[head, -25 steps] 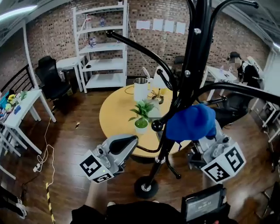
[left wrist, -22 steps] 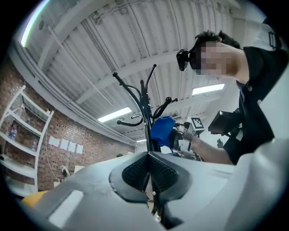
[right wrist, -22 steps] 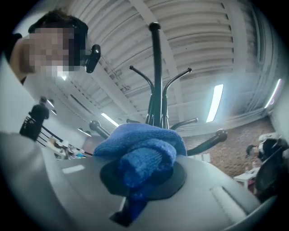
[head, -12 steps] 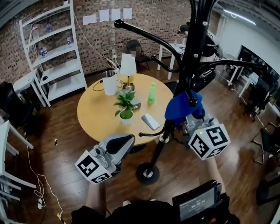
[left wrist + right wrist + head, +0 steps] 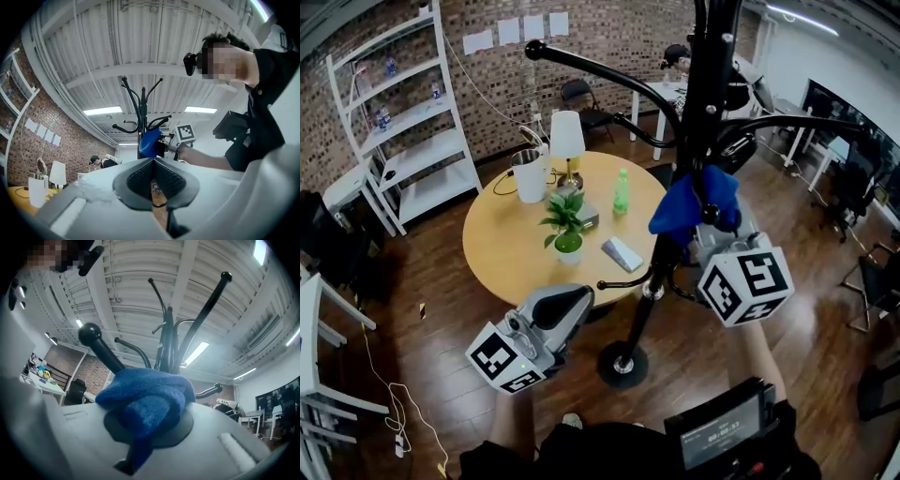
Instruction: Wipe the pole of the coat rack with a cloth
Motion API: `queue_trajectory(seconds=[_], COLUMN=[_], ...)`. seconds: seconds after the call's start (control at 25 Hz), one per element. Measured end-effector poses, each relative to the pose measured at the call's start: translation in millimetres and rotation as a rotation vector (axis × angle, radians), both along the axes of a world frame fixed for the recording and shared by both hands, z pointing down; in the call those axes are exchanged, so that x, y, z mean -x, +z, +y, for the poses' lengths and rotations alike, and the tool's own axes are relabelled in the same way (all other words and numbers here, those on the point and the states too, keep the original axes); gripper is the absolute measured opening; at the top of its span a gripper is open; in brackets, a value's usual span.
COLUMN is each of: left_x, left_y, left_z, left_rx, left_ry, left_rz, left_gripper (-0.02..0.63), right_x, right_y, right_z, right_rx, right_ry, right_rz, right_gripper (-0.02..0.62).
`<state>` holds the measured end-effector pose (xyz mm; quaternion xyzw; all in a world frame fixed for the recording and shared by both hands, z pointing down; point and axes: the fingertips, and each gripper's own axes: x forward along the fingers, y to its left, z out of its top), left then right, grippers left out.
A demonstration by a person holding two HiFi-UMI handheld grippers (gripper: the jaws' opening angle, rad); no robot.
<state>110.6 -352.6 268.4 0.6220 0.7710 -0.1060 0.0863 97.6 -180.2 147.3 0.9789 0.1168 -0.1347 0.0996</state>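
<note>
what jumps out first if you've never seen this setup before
The black coat rack pole rises through the middle of the head view, with a bright blue cloth bunched against it about halfway up, clamped in the right tool. Low on the left, the left tool is shut on nothing, apart from the rack. Behind the rack stands a round yellow table with a small potted plant on it.

Ahead of you stands a round table (image 5: pixel 492 267): at the tabletop's far edge a white jug (image 5: pixel 529 176) and a lamp (image 5: pixel 567 136), toward the right edge a green bottle (image 5: pixel 622 192). A plant (image 5: pixel 565 225) sits near the middle, with a flat grey box (image 5: pixel 623 254) by the near-right edge. A white shelf (image 5: pixel 403 141) stands at your left.
</note>
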Motion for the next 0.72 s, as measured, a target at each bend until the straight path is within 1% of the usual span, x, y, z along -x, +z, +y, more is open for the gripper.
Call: queue_trajectory(seconds=[0.12, 0.2, 0.28, 0.4, 0.52, 0.6, 0.72], left_x=[-10, -18, -27, -37, -40, -41, -39], left_y=[3, 1, -2, -1, 4, 8, 11], left_z=[2, 2, 2, 3, 5, 8, 11], left_rx=[-0.018, -0.019, -0.014, -0.023, -0.034, -0.045, -0.057], left_ry=[0.062, 0.107, 0.141, 0.187, 0.222, 0.231, 0.233], left_rz=[0.0, 0.01, 0.015, 0.016, 0.001, -0.005, -0.009], left_gripper=[-0.008, -0.008, -0.008, -0.008, -0.008, -0.008, -0.008], right_x=[-5, -7, -11, -13, -11, -13, -22], right_y=[14, 32, 62, 123, 194, 240, 300], right_z=[-2, -2, -2, -2, 1, 0, -4], right_rx=[-0.012, -0.053, -0.098, -0.174, -0.275, -0.331, -0.409], right_ry=[0.051, 0.075, 0.099, 0.137, 0.16, 0.16, 0.138], right_rz=[-0.024, -0.033, -0.059, -0.121, -0.189, -0.247, -0.36], right_gripper=[0.021, 0.022, 0.022, 0.021, 0.021, 0.021, 0.021])
